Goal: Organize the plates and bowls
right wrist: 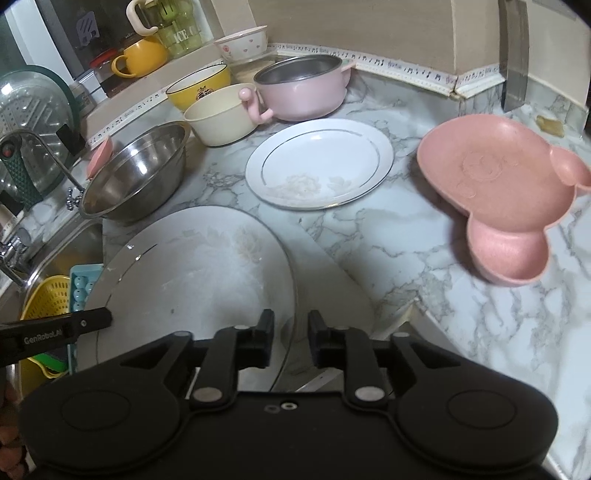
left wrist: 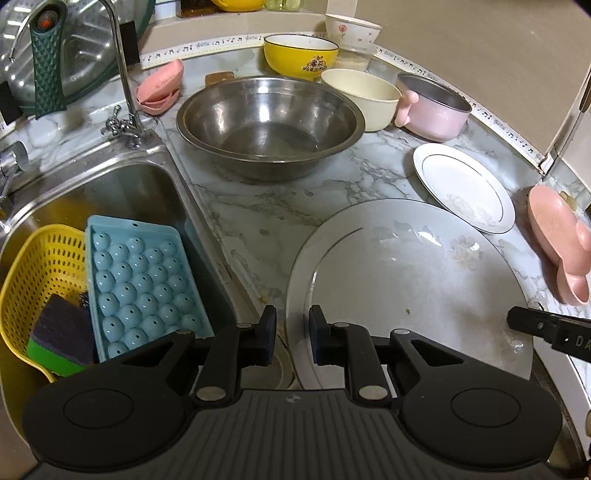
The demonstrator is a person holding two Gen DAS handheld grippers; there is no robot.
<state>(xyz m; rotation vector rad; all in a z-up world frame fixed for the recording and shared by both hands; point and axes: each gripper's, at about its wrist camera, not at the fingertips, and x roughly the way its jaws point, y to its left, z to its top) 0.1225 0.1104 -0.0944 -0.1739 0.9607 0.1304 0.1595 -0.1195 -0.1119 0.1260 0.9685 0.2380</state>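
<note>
A large white plate (left wrist: 406, 280) with a faint flower print is held over the counter's front edge; it also shows in the right wrist view (right wrist: 192, 266). My left gripper (left wrist: 292, 338) straddles its left rim with the jaws slightly apart. My right gripper (right wrist: 291, 341) straddles its right rim the same way; its finger shows in the left wrist view (left wrist: 546, 326). A smaller white plate (right wrist: 319, 162) with a silver ring lies behind it. A pink bear-shaped dish (right wrist: 506, 192) lies to the right. A steel bowl (left wrist: 269, 122), cream bowl (left wrist: 360, 98), yellow bowl (left wrist: 300, 55) and pink pot (left wrist: 434, 105) stand at the back.
A sink (left wrist: 122, 192) at left holds a yellow basket (left wrist: 37, 273), a blue ice tray (left wrist: 140, 284) and a sponge (left wrist: 62, 336). A tap (left wrist: 123, 77) and a glass lid (left wrist: 74, 51) stand behind it. A flowered white bowl (left wrist: 351, 31) sits at the wall.
</note>
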